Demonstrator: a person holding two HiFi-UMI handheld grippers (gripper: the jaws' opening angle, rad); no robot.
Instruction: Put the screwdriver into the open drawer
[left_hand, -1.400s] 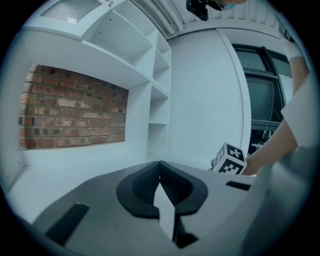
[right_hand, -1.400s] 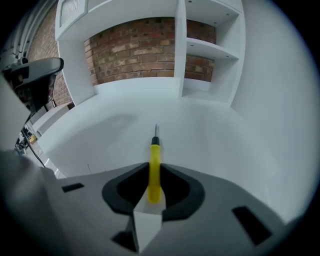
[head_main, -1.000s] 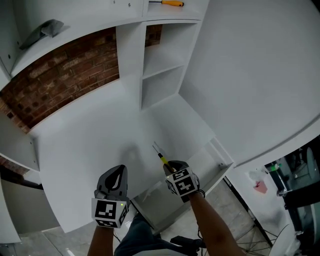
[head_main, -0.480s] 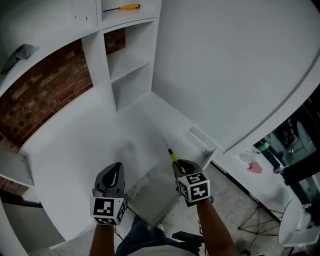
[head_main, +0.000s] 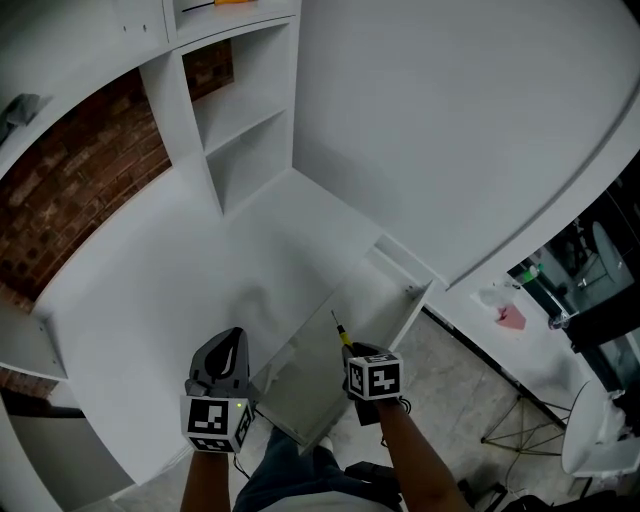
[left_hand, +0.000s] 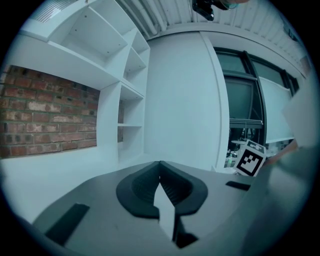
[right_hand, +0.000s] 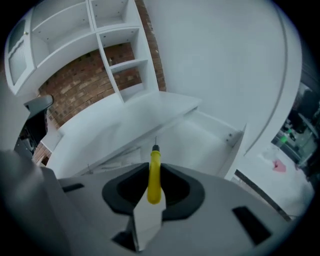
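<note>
Screwdriver poised over the open drawer, clamped in my right tongs.

My right gripper (head_main: 352, 352) is clenched on the yellow handle of the screwdriver (right_hand: 154, 172). The thin shaft juts past the tips toward 12 o'clock in the right gripper view, so the blade leads and I can see where it will land. I tilt the tongs downward because the drawer (head_main: 375, 300) lies below and at about 1 o'clock from them in the head view, pulled out from the white desk (head_main: 180, 270). The tool looks to be above the drawer's near end, not yet released. My left gripper (head_main: 230, 340), at 9 o'clock of the right, is pressed closed on nothing and waits over the desk edge, out of the way.
</note>
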